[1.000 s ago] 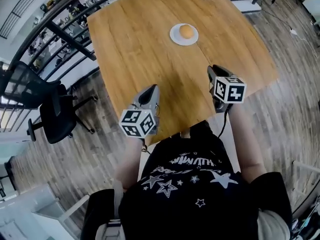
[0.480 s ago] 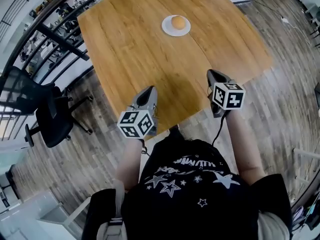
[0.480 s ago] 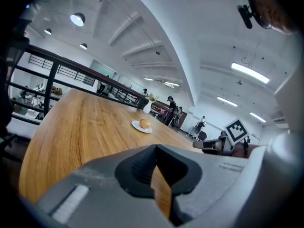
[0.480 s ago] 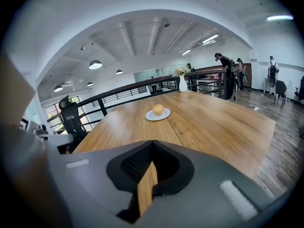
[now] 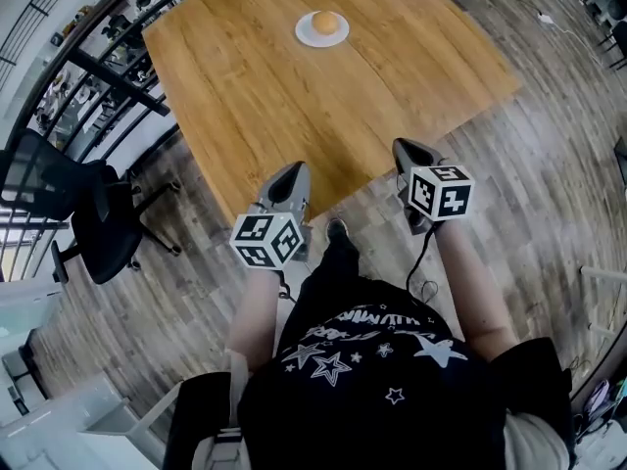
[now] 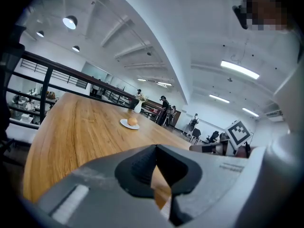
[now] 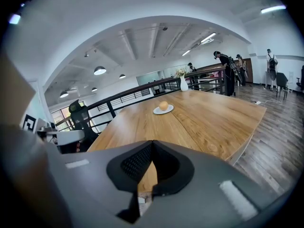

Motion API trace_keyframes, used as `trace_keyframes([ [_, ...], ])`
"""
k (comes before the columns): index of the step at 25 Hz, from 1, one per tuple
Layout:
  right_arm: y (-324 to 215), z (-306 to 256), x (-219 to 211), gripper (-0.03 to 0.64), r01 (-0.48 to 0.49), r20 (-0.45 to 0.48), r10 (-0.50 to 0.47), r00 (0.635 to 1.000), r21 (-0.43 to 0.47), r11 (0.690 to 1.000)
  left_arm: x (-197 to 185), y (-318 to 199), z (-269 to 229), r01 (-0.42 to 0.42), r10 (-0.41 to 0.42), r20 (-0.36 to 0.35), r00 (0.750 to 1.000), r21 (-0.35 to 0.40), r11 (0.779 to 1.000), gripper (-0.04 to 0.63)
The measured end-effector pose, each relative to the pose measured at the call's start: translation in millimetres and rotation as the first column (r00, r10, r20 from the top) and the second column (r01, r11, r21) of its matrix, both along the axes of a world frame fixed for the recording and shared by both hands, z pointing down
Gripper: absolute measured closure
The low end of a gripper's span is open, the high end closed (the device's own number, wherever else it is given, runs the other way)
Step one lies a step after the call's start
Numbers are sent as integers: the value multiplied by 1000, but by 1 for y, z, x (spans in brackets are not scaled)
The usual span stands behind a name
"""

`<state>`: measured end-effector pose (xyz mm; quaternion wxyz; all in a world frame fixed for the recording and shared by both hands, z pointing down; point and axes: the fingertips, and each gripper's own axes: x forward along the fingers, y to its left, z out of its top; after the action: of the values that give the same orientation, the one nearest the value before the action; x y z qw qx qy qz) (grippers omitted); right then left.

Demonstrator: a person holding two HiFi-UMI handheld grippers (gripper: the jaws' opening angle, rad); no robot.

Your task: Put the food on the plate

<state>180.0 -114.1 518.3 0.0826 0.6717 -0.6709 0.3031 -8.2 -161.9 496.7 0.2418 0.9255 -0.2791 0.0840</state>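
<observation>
A round orange piece of food (image 5: 323, 21) lies on a small white plate (image 5: 306, 35) at the far side of the wooden table (image 5: 255, 96). The left gripper view shows the food (image 6: 132, 121) and the plate (image 6: 125, 124) far ahead, and so does the right gripper view, with the food (image 7: 163, 106) on the plate (image 7: 168, 110). My left gripper (image 5: 293, 176) and right gripper (image 5: 403, 151) hang at the table's near edge, far from the plate. Both are shut with nothing between the jaws, as the left gripper (image 6: 156, 150) and the right gripper (image 7: 152, 144) show close up.
A black office chair (image 5: 103, 228) stands on the wooden floor left of the table, beside a dark railing (image 5: 108, 62). A white vase (image 7: 184, 84) stands at the table's far end. People stand in the background. My shoe (image 5: 337, 230) shows under the near edge.
I have stepped back from the table. Both grippers have come back from over the tabletop to its near edge, and the plate with the food now lies farther away.
</observation>
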Motion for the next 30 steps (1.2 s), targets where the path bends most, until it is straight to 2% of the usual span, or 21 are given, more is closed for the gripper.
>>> trace_keyframes([
  [6, 52, -16, -16, 615, 20, -10, -20, 1000, 32, 999, -19, 52, -3, 12, -12, -3, 1000, 0, 1000, 594],
  [12, 87, -34, -34, 615, 48, -21, -46, 999, 82, 995, -28, 92, -17, 3, -2, -17, 1000, 38, 999, 594],
  [21, 126, -60, -46, 615, 77, -55, -71, 996, 116, 990, -37, 131, -39, 8, -5, -40, 999, 76, 997, 594],
  [30, 157, -51, -52, 615, 84, -52, -78, 996, 108, 991, -44, 163, -35, 15, -12, -36, 999, 82, 996, 594],
])
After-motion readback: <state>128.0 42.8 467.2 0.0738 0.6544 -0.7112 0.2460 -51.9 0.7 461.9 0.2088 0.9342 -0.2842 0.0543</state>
